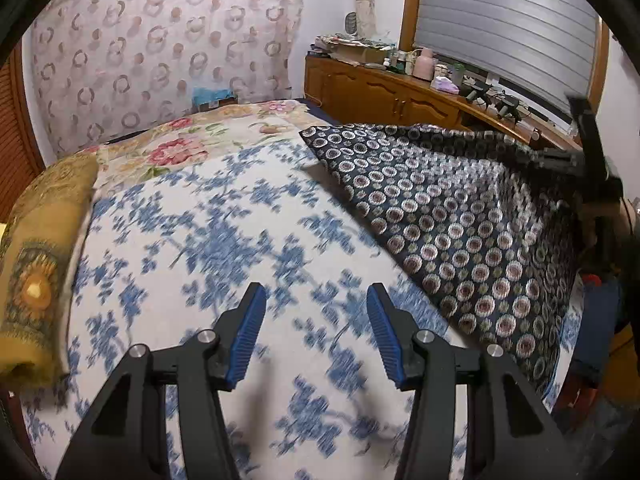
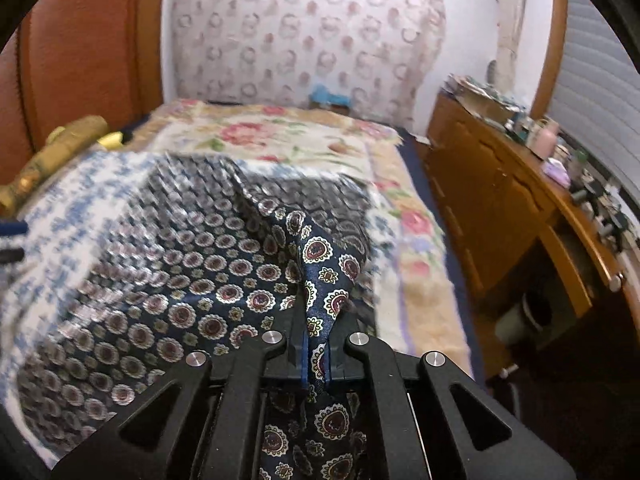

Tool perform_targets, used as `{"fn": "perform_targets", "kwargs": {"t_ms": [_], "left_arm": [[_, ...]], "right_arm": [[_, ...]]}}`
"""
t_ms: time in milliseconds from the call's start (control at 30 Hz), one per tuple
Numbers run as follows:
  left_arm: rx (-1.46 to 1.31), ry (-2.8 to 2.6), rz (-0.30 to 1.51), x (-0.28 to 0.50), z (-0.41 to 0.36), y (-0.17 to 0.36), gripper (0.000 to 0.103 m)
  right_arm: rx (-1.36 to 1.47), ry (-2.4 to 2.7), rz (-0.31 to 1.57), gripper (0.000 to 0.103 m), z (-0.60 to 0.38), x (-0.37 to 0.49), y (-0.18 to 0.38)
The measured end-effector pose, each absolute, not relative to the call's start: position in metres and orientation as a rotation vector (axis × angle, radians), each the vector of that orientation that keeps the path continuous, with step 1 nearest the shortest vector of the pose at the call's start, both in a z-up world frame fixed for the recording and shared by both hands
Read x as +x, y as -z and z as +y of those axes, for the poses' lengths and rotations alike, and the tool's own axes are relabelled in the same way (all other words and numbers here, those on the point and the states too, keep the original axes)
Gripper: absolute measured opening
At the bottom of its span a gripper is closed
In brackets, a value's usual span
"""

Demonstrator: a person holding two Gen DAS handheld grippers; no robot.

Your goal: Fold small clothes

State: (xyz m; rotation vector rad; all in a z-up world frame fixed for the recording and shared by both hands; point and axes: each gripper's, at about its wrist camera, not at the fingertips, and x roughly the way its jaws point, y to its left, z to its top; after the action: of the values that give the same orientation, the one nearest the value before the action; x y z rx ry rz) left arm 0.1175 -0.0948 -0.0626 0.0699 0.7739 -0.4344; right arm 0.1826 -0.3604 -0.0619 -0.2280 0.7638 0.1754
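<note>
The right gripper (image 2: 316,356) pinches an edge of the dark patterned cloth (image 2: 160,280) spread ahead of it; the left gripper (image 1: 316,300), spread and empty, should grab the matching corner on its right so the fold stays square.

A home bedroom: a bed (image 1: 208,216) under a blue-flowered sheet, a golden pillow (image 1: 40,256), and a cluttered wooden cabinet (image 1: 380,92) beneath a shuttered window (image 1: 504,24).

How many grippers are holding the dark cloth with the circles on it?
1. The right gripper is shut on a bunched edge of the dark patterned cloth. The left gripper is open over the blue flowered bedsheet, holding nothing.
</note>
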Motion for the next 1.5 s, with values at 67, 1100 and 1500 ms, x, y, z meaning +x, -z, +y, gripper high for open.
{"fn": "perform_targets", "kwargs": {"t_ms": [67,1100,1500], "left_arm": [[0.076,0.446,0.773,0.122,-0.103,0.062,0.051],[0.115,0.605,0.885,0.107,-0.187,0.088,0.051],[0.074,0.688,0.927,0.093,-0.199,0.091,0.011]], "right_arm": [[-0.212,-0.199,0.796,0.007,-0.364,0.184,0.069],[-0.176,-0.327,0.809,0.063,-0.334,0.090,0.093],[-0.215,-0.368,0.808,0.074,-0.322,0.067,0.092]]}}
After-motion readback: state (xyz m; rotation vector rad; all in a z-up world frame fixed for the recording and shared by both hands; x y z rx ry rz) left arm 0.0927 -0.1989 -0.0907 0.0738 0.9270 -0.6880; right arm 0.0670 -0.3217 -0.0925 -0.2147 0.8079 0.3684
